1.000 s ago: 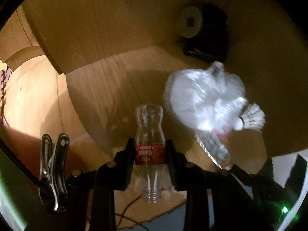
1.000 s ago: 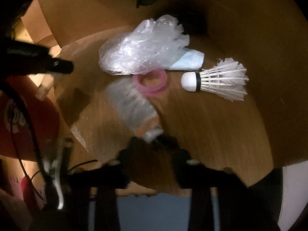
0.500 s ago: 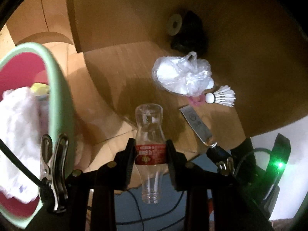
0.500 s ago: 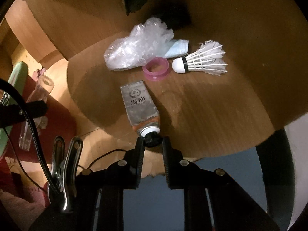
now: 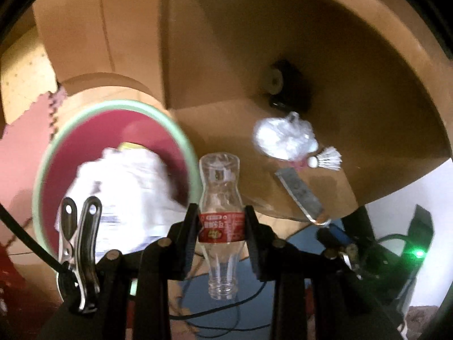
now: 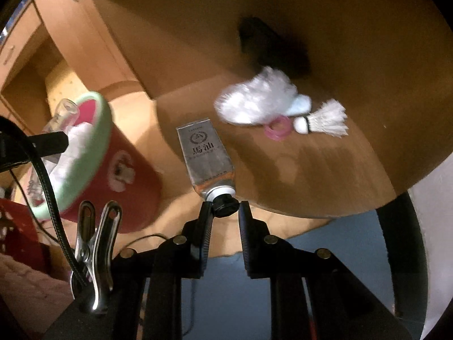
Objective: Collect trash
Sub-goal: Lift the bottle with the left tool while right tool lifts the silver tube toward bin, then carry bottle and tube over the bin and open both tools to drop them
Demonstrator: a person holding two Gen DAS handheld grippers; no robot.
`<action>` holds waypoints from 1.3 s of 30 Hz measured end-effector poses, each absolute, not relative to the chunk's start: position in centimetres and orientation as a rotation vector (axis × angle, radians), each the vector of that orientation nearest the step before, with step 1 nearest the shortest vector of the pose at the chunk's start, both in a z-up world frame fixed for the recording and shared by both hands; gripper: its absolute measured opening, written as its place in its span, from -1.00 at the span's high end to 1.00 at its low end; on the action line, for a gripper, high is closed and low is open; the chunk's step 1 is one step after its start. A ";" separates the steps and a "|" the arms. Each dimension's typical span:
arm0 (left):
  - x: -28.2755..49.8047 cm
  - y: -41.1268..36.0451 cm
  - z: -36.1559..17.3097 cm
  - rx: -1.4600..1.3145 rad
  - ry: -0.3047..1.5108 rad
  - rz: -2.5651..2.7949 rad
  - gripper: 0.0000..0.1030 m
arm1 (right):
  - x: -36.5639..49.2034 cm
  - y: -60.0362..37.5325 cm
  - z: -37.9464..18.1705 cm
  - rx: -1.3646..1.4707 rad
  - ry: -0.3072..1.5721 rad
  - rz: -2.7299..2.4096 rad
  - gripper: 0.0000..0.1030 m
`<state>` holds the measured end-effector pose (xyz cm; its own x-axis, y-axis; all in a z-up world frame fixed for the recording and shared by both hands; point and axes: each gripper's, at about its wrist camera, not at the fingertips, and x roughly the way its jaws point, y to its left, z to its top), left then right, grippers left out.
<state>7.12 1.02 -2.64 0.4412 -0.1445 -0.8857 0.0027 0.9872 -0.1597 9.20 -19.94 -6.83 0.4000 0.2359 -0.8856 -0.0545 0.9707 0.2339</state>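
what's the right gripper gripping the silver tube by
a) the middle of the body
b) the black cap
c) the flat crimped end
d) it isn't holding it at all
b: in the right wrist view the right gripper has its jaws pinched on the black cap, with the silver tube sticking out beyond them.

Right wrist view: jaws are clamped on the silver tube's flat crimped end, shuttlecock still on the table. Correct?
Not quite. The right wrist view shows the right gripper holding the silver tube by its black cap, not the crimped end. The shuttlecock does lie on the table.
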 end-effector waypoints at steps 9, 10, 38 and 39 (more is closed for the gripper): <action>6.9 7.6 -2.6 -0.125 1.109 0.037 0.37 | 8.5 -15.1 -2.6 0.189 1.069 0.324 0.62; 6.9 8.4 -3.1 -0.136 1.112 0.048 0.37 | 8.4 -14.5 -2.3 0.188 1.061 0.339 0.62; 6.9 14.3 -5.8 -0.248 1.135 0.174 0.19 | 11.9 -3.6 -2.0 0.201 1.045 0.531 0.61; 6.8 14.3 -5.7 -0.247 1.135 0.174 0.19 | 12.0 -3.5 -2.3 0.206 1.052 0.542 0.61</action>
